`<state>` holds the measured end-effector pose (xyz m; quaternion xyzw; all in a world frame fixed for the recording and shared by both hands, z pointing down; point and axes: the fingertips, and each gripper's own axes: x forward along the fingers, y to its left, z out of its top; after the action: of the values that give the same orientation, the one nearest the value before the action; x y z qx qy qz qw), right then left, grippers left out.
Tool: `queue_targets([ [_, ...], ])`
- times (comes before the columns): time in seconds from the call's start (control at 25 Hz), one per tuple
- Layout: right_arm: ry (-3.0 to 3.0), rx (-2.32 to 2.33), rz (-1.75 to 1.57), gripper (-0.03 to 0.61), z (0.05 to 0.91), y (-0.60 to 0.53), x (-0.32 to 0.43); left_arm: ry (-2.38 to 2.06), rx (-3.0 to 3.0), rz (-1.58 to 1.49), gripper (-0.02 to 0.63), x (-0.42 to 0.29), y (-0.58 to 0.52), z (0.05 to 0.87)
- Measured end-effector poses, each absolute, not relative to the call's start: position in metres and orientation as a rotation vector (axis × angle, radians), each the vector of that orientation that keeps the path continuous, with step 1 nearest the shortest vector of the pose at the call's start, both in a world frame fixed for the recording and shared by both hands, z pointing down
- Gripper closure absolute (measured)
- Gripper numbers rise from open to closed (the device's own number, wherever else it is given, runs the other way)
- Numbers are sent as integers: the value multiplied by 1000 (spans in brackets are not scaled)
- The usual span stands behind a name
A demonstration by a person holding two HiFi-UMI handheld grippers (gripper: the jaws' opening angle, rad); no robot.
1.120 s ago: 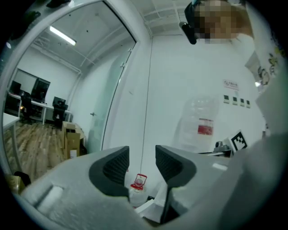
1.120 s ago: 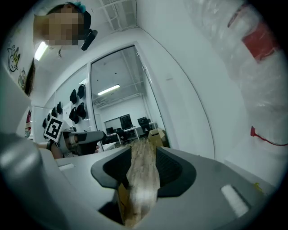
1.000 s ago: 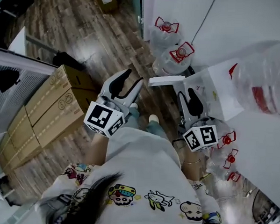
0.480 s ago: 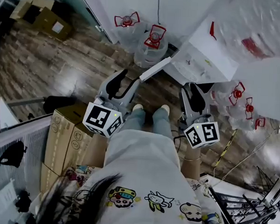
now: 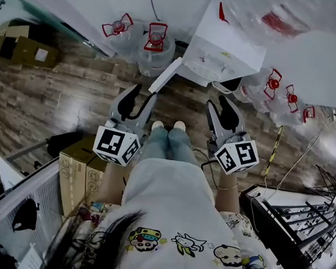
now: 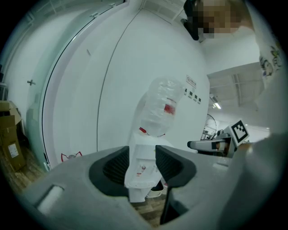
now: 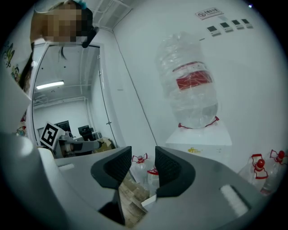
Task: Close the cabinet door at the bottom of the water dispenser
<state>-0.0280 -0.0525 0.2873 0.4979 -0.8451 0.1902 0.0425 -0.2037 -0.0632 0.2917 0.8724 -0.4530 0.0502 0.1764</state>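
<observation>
The white water dispenser (image 5: pixel 223 52) stands at the top of the head view with a clear bottle (image 5: pixel 275 18) on top. Its bottom cabinet door (image 5: pixel 165 75) hangs open, swung out to the left over the wood floor. My left gripper (image 5: pixel 139 98) is open and empty, just short of the door's free edge. My right gripper (image 5: pixel 219 108) is also open and empty, in front of the dispenser's base. In the left gripper view the dispenser (image 6: pixel 143 177) shows through the gap of the open left gripper (image 6: pixel 141 164). In the right gripper view the door edge (image 7: pixel 148 202) lies below the open right gripper (image 7: pixel 143 168).
Spare water bottles (image 5: pixel 139 37) stand left of the dispenser, and more bottles (image 5: pixel 277 92) stand on its right. Cardboard boxes (image 5: pixel 79 171) sit at my left, with other boxes (image 5: pixel 21 47) further off. Cables (image 5: pixel 284 160) and a metal rack (image 5: pixel 298 222) lie to the right.
The view has swung round so the dispenser now sits at top centre. Both grippers have come down and turned to face it; the left now lies close to the open door.
</observation>
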Motion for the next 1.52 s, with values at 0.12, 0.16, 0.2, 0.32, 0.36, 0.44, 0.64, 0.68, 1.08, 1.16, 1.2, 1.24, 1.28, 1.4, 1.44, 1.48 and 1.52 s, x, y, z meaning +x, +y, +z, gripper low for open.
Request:
queue_targets([
  [0.12, -2562, 1553, 618, 417, 295, -56, -19, -1259, 2456, 176, 437, -197, -68, 308],
  [0.16, -2557, 1556, 630, 417, 297, -57, -16, -1250, 2447, 182, 437, -195, -69, 314],
  [0.2, -2551, 1559, 640, 417, 298, -57, -12, -1237, 2437, 181, 437, -191, -70, 321],
  [0.32, -2537, 1571, 650, 417, 302, -58, -5, -1201, 2423, 181, 437, -181, -74, 337],
  [0.36, -2537, 1572, 654, 417, 305, -60, -6, -1195, 2424, 191, 437, -180, -76, 342],
  [0.44, -2540, 1568, 672, 417, 315, -63, -9, -1185, 2423, 214, 437, -179, -80, 354],
  [0.64, -2520, 1558, 734, 420, 352, -67, -10, -1174, 2404, 292, 437, -177, -86, 397],
  [0.68, -2516, 1559, 749, 420, 359, -68, -10, -1171, 2396, 311, 437, -177, -86, 408],
  [1.08, -2451, 1568, 823, 425, 453, -85, -9, -1156, 2329, 472, 437, -180, -97, 528],
  [1.16, -2436, 1564, 833, 426, 474, -87, -9, -1154, 2321, 496, 433, -180, -99, 549],
  [1.2, -2432, 1561, 840, 426, 485, -88, -11, -1155, 2316, 505, 431, -180, -101, 559],
  [1.24, -2429, 1557, 847, 429, 495, -88, -13, -1157, 2310, 516, 428, -182, -102, 568],
  [1.28, -2428, 1552, 855, 431, 504, -89, -16, -1158, 2305, 530, 426, -184, -103, 578],
  [1.4, -2412, 1522, 887, 433, 534, -87, -22, -1154, 2282, 581, 420, -187, -102, 611],
  [1.44, -2404, 1510, 898, 433, 544, -86, -24, -1154, 2272, 594, 420, -188, -101, 623],
  [1.48, -2397, 1501, 907, 433, 554, -85, -25, -1156, 2261, 607, 420, -190, -100, 634],
  [1.52, -2392, 1494, 917, 433, 565, -85, -27, -1157, 2248, 623, 420, -192, -99, 645],
])
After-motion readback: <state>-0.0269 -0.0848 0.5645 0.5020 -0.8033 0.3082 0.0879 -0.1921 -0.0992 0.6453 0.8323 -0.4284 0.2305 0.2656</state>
